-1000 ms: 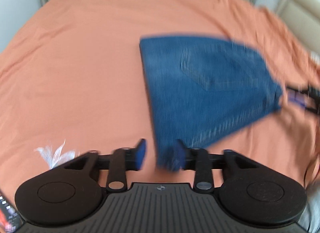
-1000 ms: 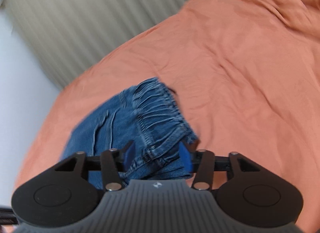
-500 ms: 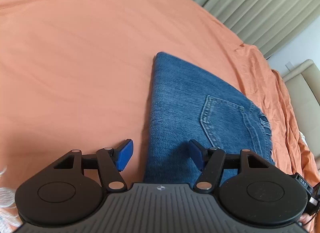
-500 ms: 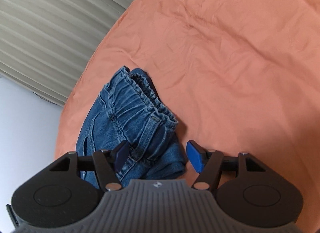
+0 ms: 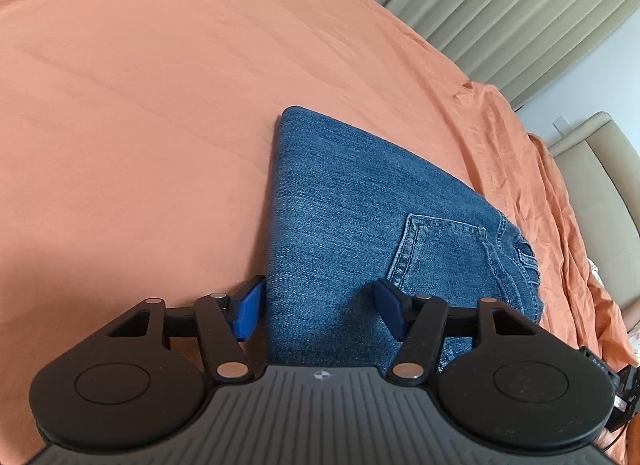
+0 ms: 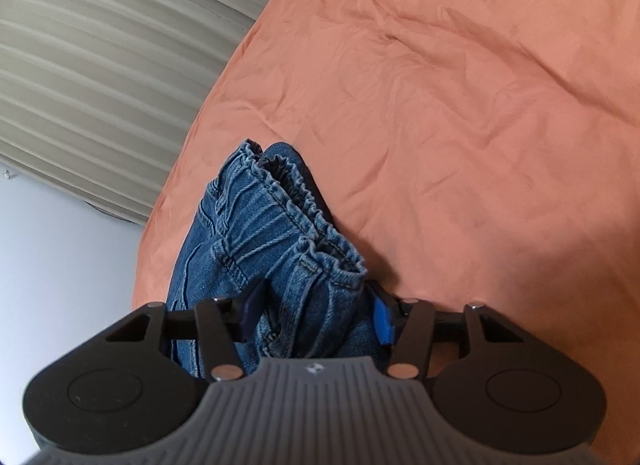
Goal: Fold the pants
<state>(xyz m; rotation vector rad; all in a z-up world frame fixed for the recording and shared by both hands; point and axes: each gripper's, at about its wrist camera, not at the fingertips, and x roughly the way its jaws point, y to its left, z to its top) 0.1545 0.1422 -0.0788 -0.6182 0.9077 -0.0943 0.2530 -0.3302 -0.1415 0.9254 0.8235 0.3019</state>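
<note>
Your left claw point(image 5: 316, 311): spread over folded pants point(image 5: 360, 217), back pocket visible | your right claw point(image 6: 316, 311): spread astride waistband point(image 6: 296, 221), seen only here | orange bed point(image 5: 140, 125)

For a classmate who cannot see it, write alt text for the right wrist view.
Folded blue jeans lie on an orange bedsheet, elastic waistband up, between the open blue-tipped fingers of the right gripper. Beige curtains hang beyond the bed's edge at upper left.
</note>
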